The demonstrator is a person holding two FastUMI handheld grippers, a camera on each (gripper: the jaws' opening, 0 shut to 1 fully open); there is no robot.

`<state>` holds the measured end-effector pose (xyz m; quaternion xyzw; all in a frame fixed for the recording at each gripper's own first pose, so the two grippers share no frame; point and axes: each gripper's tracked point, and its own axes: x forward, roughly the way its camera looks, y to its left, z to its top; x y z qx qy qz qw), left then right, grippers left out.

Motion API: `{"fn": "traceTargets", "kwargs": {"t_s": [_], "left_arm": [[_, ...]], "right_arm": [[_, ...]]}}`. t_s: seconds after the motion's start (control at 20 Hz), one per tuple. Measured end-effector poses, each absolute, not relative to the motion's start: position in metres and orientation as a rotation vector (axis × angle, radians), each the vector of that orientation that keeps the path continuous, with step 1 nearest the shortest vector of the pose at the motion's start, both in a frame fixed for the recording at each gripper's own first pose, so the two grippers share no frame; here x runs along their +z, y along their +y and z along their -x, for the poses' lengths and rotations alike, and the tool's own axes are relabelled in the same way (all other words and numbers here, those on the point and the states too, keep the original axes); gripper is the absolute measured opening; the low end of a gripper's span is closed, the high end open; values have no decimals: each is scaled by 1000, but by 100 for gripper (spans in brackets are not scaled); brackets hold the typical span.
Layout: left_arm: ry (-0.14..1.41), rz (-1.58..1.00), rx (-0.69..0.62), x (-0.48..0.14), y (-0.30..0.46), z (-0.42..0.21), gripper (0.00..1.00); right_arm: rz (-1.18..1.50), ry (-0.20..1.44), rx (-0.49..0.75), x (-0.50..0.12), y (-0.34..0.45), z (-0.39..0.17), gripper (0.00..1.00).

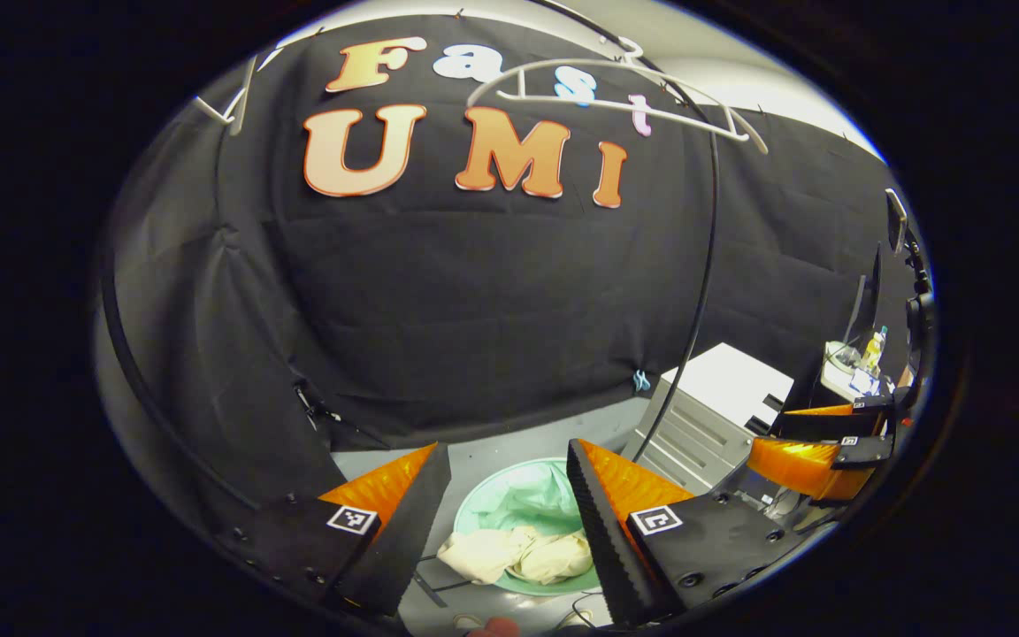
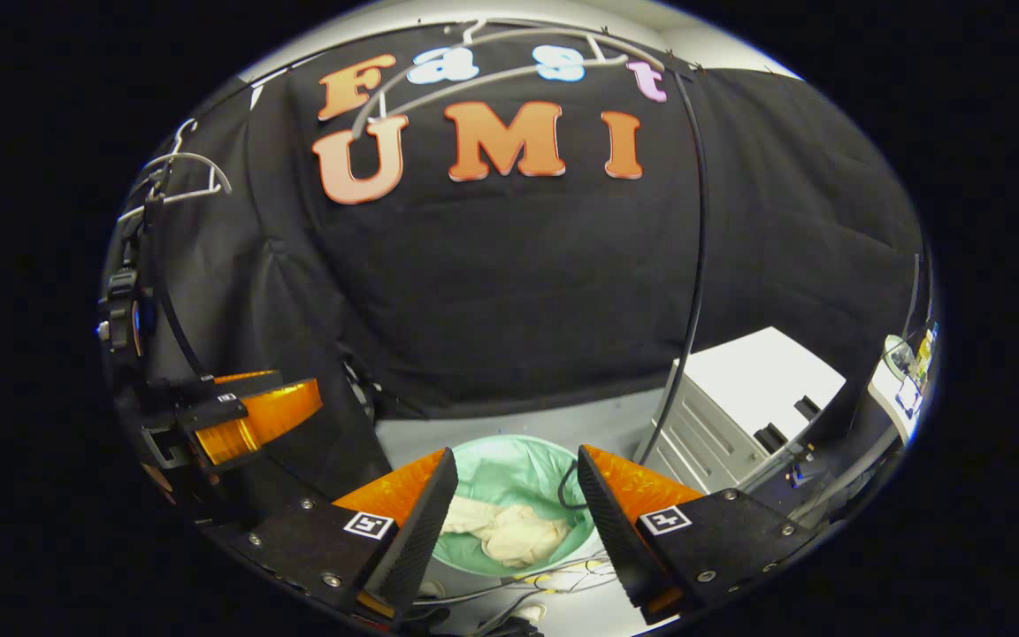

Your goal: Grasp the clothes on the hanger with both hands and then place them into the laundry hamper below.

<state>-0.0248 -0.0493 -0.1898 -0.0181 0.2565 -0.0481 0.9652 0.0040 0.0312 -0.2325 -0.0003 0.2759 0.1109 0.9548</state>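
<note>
Clothes, a crumpled cream bundle, lie down in the laundry hamper, a round pale-green tub on the grey floor. From the left gripper view part of the bundle spills toward the near rim; from the right gripper view it sits in the near half of the tub, with green lining bare behind it.

Left gripper hangs above the hamper, fingers spread wide and gripping nothing, the tub's mouth framed between them. Right gripper hangs likewise, fingers parted and empty, the bundle showing in the gap. Each gripper also appears off to the side in the other's view, well apart.

Up top, a bare white hanger hangs on the rail, a thin dark pole that runs down close past the hamper's edge. Just beyond it stands a white drawer cabinet. Loose cables trail over the floor at the hamper's near side. Open floor lies between tub and booth wall.
</note>
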Motion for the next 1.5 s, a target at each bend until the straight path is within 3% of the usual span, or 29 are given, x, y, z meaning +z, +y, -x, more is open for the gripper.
{"fn": "traceTargets", "kwargs": {"t_s": [0.05,0.1,0.25,0.3,0.55,0.65,0.7,0.75,0.8,0.9,0.95,1.0,1.05,1.5], "left_arm": [[486,43,-91,-175,-47,27,89],[454,51,-84,-161,-45,28,93],[342,87,-62,-119,-40,35,93],[303,92,-57,-107,-39,37,88],[202,120,-75,-69,-45,48,89],[171,132,-72,-55,-46,46,89],[148,137,-70,-47,-44,46,95],[127,135,-74,-39,-45,46,95],[112,127,-79,-32,-46,46,89],[91,101,-91,-26,-52,49,89],[84,91,-94,-21,-52,48,95],[79,86,-92,-18,-52,47,95],[75,85,-90,-16,-52,47,89],[48,87,-88,-7,-53,47,89]], "right_arm": [[6,511,231,-213,31,-5,86],[10,460,237,-193,30,-4,86],[8,314,249,-132,24,8,86],[6,264,259,-114,20,15,86],[82,87,242,-46,4,28,85],[80,66,233,-36,8,31,86],[77,60,224,-33,7,29,86],[71,55,216,-32,5,30,86],[61,54,210,-31,2,30,86],[40,63,205,-33,-2,31,86],[37,64,198,-32,-8,33,86],[36,59,188,-29,-14,33,86],[36,49,173,-23,-21,33,86],[15,9,70,-3,-72,39,86]]}}
